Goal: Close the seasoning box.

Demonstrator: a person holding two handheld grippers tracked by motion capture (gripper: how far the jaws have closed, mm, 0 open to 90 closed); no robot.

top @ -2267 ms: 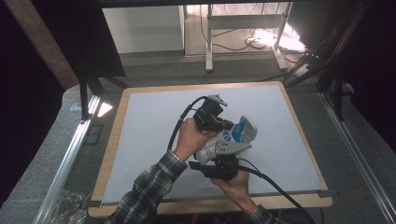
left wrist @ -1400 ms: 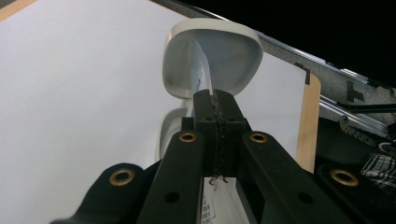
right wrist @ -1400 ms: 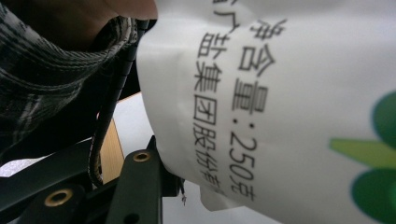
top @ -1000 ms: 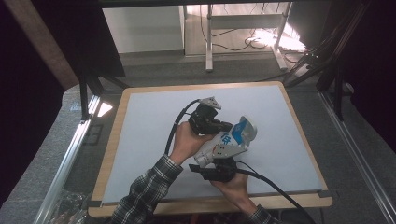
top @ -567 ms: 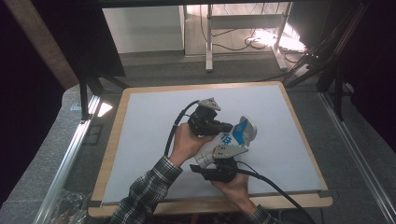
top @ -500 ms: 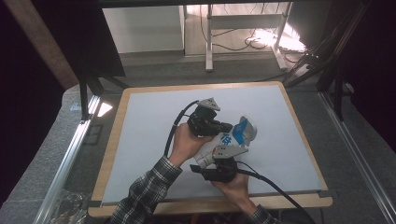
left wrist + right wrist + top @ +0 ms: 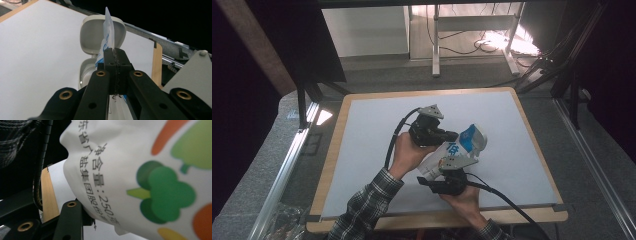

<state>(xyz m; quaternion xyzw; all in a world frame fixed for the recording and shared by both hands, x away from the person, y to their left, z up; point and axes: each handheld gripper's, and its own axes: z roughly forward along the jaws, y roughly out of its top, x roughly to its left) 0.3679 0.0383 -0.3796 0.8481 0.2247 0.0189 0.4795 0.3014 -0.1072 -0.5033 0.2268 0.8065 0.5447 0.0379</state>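
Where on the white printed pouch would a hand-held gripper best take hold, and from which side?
Best on the thin flat top seam of the pouch, coming in edge-on along the seam, as the left hand-held gripper does with its jaws shut on that edge. The seam is flat and narrow, so the pads likely bite well there; the bulging body, held by the right hand-held gripper, probably gives and slips.

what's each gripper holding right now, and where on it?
Both hold the white printed plastic pouch: left gripper is shut on its thin top edge, right gripper clamps its lower body.
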